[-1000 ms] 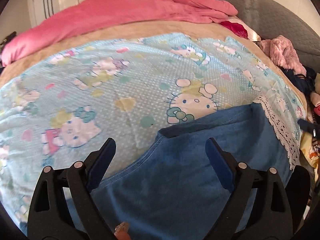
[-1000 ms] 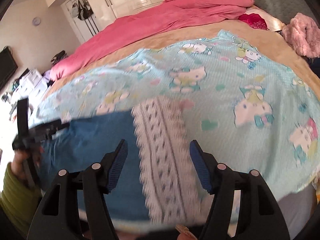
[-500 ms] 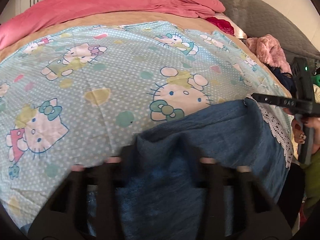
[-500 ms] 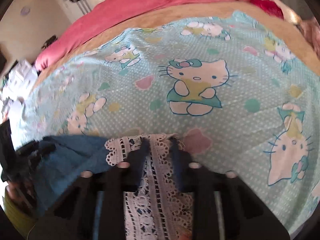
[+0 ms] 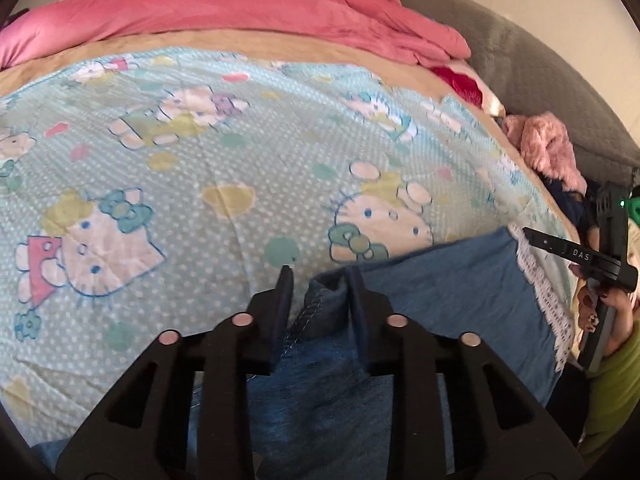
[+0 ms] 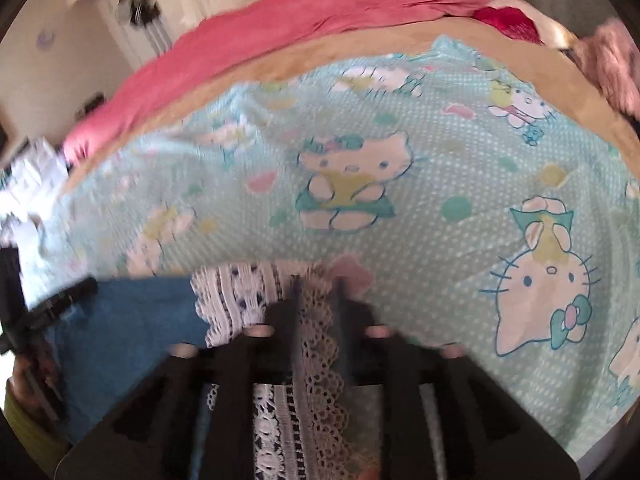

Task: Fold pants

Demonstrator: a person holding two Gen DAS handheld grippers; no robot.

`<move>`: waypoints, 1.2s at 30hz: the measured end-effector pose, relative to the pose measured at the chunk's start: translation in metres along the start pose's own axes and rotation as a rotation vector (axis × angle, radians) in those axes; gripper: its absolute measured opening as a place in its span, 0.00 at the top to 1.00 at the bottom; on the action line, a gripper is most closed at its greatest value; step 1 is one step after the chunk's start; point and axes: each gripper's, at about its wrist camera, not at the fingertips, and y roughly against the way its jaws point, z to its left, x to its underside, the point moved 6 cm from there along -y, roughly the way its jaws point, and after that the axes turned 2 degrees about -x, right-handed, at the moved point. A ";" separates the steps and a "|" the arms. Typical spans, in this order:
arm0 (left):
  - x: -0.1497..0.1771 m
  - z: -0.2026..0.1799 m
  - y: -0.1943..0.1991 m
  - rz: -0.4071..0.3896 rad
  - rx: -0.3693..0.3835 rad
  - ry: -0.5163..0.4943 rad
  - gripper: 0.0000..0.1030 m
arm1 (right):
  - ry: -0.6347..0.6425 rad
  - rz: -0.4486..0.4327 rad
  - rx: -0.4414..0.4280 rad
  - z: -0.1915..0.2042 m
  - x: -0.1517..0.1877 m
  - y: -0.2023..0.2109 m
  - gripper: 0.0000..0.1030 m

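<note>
Blue denim pants (image 5: 436, 300) with a white lace hem (image 5: 540, 284) lie at the near edge of the bed. My left gripper (image 5: 320, 280) is shut on a bunched denim edge of the pants. My right gripper (image 6: 318, 292) is shut on the white lace hem (image 6: 320, 344) of the pants (image 6: 132, 320). The right gripper also shows at the right of the left wrist view (image 5: 576, 256), and the left gripper at the left edge of the right wrist view (image 6: 52, 304).
A light blue cat-print sheet (image 5: 224, 168) covers the bed. A pink duvet (image 5: 240, 8) is heaped at the far side. A grey headboard (image 5: 540, 64) and a pink fluffy garment (image 5: 548, 152) are at the right.
Both grippers went from open to shut, the left on the denim edge, the right on the lace hem. Both moved forward over the pants.
</note>
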 end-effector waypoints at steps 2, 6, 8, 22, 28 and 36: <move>-0.001 0.003 0.007 -0.007 0.005 0.010 0.75 | -0.039 -0.014 -0.039 -0.002 -0.006 0.004 0.61; 0.001 0.000 0.009 0.001 0.014 0.011 0.70 | 0.006 0.035 -0.084 0.011 -0.009 -0.009 0.52; 0.006 -0.004 0.007 0.017 0.016 -0.003 0.66 | 0.042 0.097 -0.082 0.018 -0.004 -0.026 0.49; 0.020 -0.010 -0.011 0.033 -0.085 -0.055 0.63 | 0.139 -0.053 0.000 0.026 -0.001 -0.002 0.79; 0.019 -0.005 -0.012 0.028 -0.089 -0.035 0.63 | 0.148 0.016 0.088 0.015 0.004 -0.032 0.79; 0.012 0.008 0.008 -0.006 -0.064 0.020 0.53 | -0.037 -0.157 -0.011 -0.011 0.006 0.035 0.52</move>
